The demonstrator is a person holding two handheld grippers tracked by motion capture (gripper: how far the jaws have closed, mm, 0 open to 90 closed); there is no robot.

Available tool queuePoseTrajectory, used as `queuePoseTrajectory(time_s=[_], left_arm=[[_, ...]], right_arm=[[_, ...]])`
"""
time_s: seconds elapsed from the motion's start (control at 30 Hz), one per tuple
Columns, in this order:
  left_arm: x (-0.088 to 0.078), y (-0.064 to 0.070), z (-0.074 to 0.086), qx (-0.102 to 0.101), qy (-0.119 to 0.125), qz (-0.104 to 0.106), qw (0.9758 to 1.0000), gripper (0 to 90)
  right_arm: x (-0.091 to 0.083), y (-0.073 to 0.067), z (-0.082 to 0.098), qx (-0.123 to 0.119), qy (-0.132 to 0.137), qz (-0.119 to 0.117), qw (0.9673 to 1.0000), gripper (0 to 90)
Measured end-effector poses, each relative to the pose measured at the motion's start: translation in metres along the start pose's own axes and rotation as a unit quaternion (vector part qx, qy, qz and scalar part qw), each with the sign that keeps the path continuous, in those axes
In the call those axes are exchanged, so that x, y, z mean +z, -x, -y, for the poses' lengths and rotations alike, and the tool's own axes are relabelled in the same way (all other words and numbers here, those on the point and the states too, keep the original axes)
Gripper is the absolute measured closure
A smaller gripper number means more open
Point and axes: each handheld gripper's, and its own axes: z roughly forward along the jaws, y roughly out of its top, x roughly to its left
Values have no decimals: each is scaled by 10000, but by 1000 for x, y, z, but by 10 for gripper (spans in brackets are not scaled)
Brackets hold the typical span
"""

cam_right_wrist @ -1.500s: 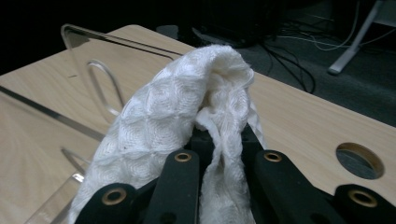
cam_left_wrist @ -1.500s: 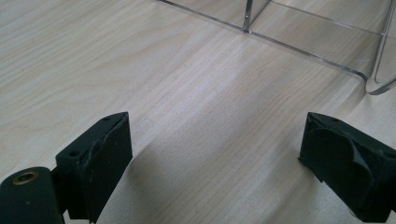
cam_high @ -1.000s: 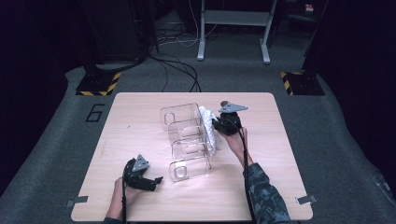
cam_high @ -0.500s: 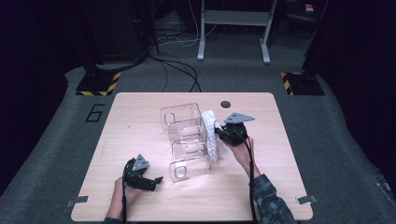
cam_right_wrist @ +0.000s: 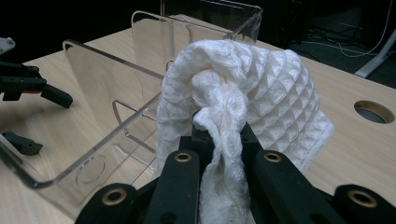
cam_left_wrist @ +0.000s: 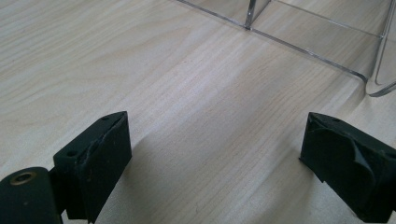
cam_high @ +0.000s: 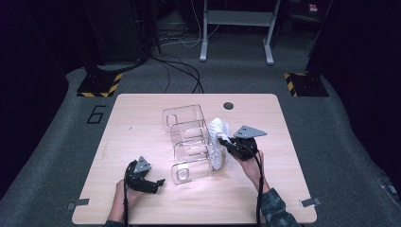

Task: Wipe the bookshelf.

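Right gripper [cam_high: 226,143]: clenched on the cloth [cam_high: 218,149]; in the right gripper view a twisted bunch of cloth [cam_right_wrist: 243,107] is pinched between the two jaws.
Left gripper [cam_high: 158,182]: released, nothing between the jaws; in the left gripper view both jaws stand wide apart over bare wood. It rests low at the near left of the table, just beside the near end of the organizer.
Table [cam_high: 137,123]: light wood, with a round hole [cam_high: 229,105] near the far edge.
Organizer [cam_high: 187,142]: clear plastic, several compartments in a row; the row runs from the far middle of the table toward the person.
Cloth: white, with a waffle pattern, held at the right side of the organizer and touching its wall. Its long axis runs along the organizer's row, from far to near; the gripped part points to the right, toward the gripper, and the loose part hangs down to the table.
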Motion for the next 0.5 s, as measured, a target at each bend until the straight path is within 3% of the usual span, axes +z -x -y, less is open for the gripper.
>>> queuePoseTrajectory(time_s=[0.23,0.5], left_arm=[[0,0,0,11,-2,-12,10000,85],[0,0,0,-11,2,-4,10000,85]], right_arm=[[-16,0,10,54,136,92,9999,841],[-34,-13,18,-152,259,-37,9995,840]])
